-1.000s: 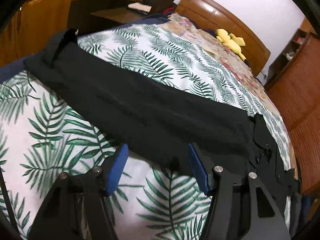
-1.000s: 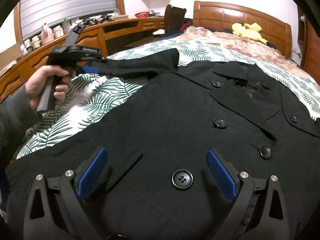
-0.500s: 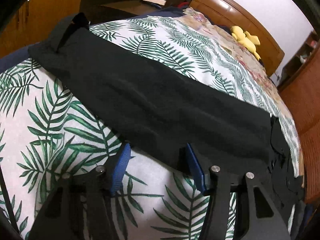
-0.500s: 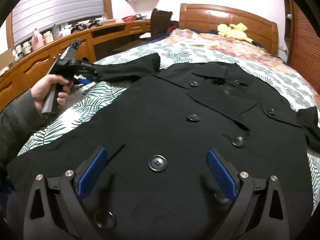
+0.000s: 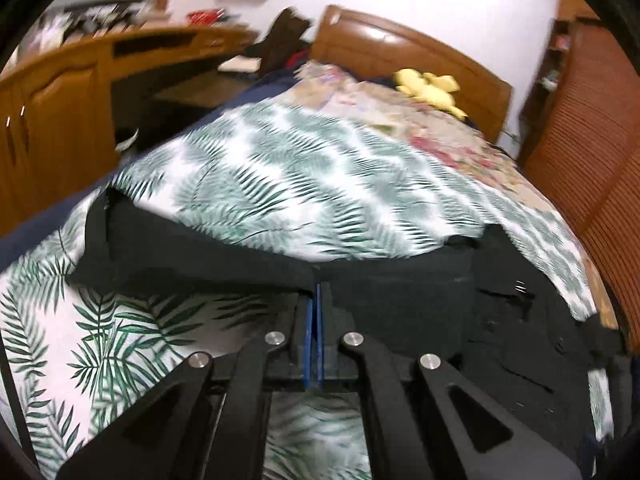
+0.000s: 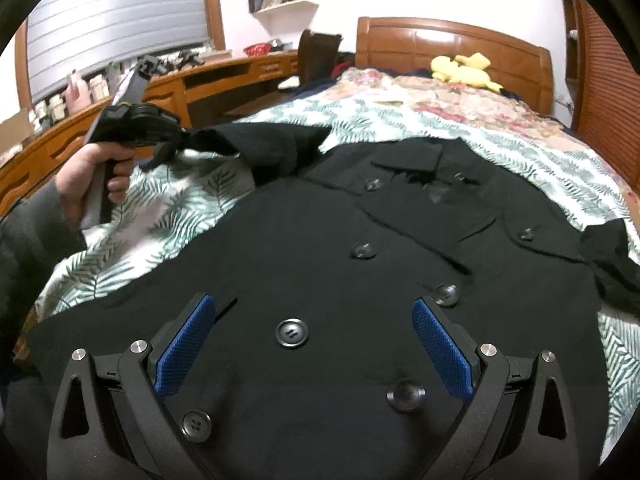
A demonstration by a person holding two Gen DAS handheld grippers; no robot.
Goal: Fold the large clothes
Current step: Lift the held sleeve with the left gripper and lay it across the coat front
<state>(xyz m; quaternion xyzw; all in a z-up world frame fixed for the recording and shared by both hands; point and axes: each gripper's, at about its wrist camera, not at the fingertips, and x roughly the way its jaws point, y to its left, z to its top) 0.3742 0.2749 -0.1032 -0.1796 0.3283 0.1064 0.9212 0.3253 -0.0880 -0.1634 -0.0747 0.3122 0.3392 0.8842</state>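
The coat (image 6: 320, 240) is showing plain black all over, with glossy black buttons (image 6: 292, 332) down its front, and its sleeve (image 5: 192, 256) is looking just as black. The bedspread (image 5: 304, 184) under it is showing green palm fronds on white. Further up the bed, a quilt (image 6: 432, 98) is showing pink and red flowers on cream, and a toy (image 6: 464, 68) is glowing pale yellow. The headboard (image 6: 452, 44) is shining reddish brown. Blue pads (image 6: 184, 346) are lining the black right gripper (image 6: 314, 346), and thin blue strips are edging the black left gripper (image 5: 314, 328).
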